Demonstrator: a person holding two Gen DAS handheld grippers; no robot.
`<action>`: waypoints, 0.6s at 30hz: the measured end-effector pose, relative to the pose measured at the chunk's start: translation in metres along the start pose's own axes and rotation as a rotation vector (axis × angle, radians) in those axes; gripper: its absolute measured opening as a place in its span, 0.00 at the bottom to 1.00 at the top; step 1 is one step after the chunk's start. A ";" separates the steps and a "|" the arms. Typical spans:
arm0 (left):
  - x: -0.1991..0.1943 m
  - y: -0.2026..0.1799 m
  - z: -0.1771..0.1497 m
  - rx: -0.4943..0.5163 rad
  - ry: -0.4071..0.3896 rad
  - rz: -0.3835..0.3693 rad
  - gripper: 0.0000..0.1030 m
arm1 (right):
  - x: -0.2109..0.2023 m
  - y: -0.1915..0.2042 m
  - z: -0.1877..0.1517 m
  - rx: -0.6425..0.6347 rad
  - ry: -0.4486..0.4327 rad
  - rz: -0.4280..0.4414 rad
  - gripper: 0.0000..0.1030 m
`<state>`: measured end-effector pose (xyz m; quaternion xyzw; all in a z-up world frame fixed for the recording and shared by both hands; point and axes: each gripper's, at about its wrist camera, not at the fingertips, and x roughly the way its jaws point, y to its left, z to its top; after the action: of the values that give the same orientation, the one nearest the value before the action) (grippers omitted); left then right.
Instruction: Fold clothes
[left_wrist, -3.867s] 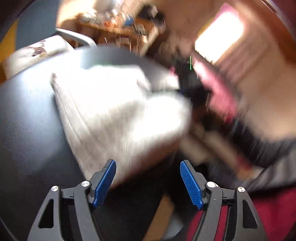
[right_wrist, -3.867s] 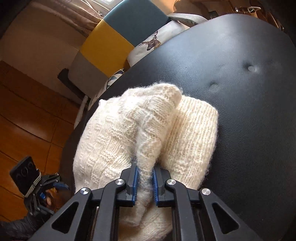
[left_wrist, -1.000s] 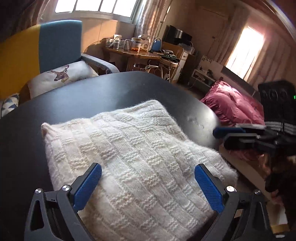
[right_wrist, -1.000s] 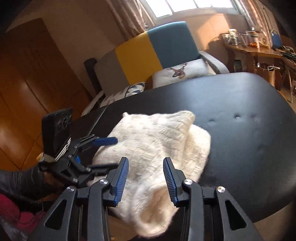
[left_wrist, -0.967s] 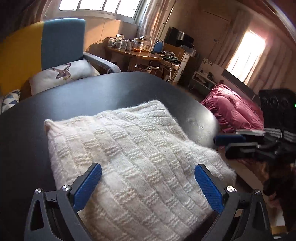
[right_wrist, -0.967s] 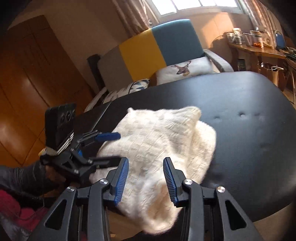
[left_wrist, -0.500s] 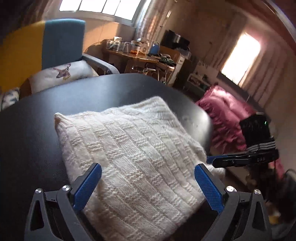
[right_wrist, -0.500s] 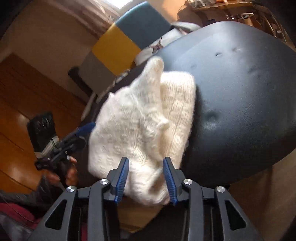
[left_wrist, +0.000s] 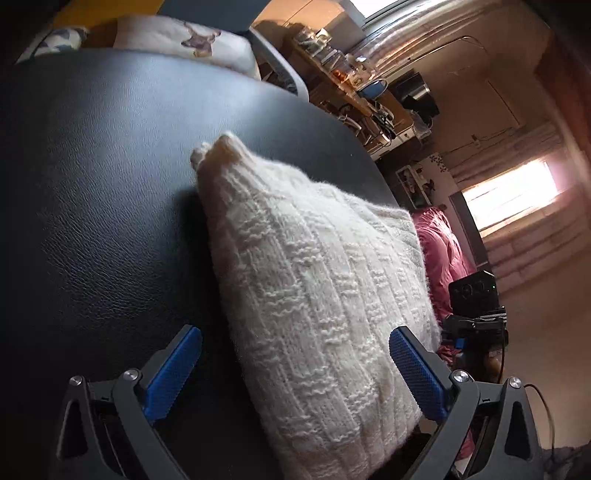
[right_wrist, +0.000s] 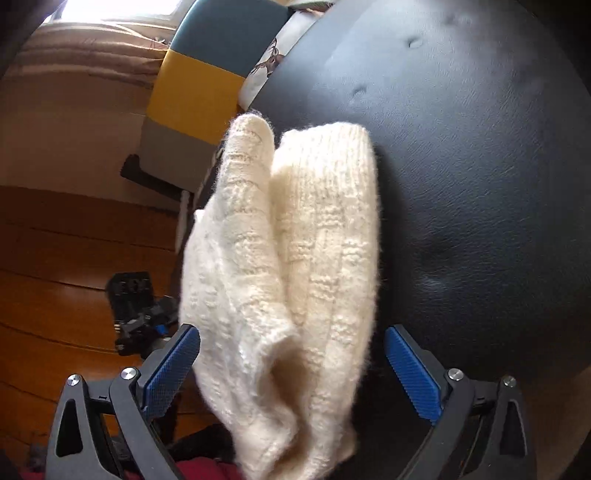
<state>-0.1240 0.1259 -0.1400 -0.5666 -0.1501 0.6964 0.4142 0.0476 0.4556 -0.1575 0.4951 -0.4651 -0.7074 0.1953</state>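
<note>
Close to the left camera, the left gripper (left_wrist: 295, 363) has its two blue fingers (left_wrist: 173, 367) wide apart. They hold nothing. The white knitted sweater (left_wrist: 317, 295) sits between them, folded into a thick bundle. It lies on the black table (left_wrist: 103, 206), near the table's edge, with one corner poking up at the far end.

The right gripper (right_wrist: 291, 363) has its blue fingers (right_wrist: 412, 373) wide apart too, and it grips nothing. From this side the sweater (right_wrist: 295, 258) shows two soft folded layers side by side. Its near end hangs over the edge of the black table (right_wrist: 480, 184), between the open fingers.

A little farther off, each camera sees the other gripper beside the table. The right gripper (left_wrist: 474, 321) shows dark past the sweater, and the left gripper (right_wrist: 142, 317) shows over the brown wood floor (right_wrist: 66, 288).

Far back stand a yellow and blue chair (right_wrist: 207, 74) with a deer pillow (left_wrist: 184, 37), a messy desk (left_wrist: 347, 77), a pink blanket (left_wrist: 441, 254) and a bright window (left_wrist: 513, 195)
</note>
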 end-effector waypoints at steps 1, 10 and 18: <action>0.005 0.001 0.001 -0.007 0.019 -0.008 0.99 | 0.007 0.000 0.000 0.007 0.016 0.038 0.98; 0.015 -0.010 -0.001 0.015 0.064 -0.073 0.98 | 0.034 0.036 -0.016 -0.237 0.017 -0.074 0.98; 0.007 -0.012 -0.013 -0.007 -0.012 -0.042 0.55 | 0.050 0.051 -0.017 -0.235 -0.035 -0.202 0.42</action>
<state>-0.1072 0.1344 -0.1407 -0.5604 -0.1672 0.6904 0.4259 0.0309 0.3854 -0.1411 0.5007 -0.3300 -0.7816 0.1716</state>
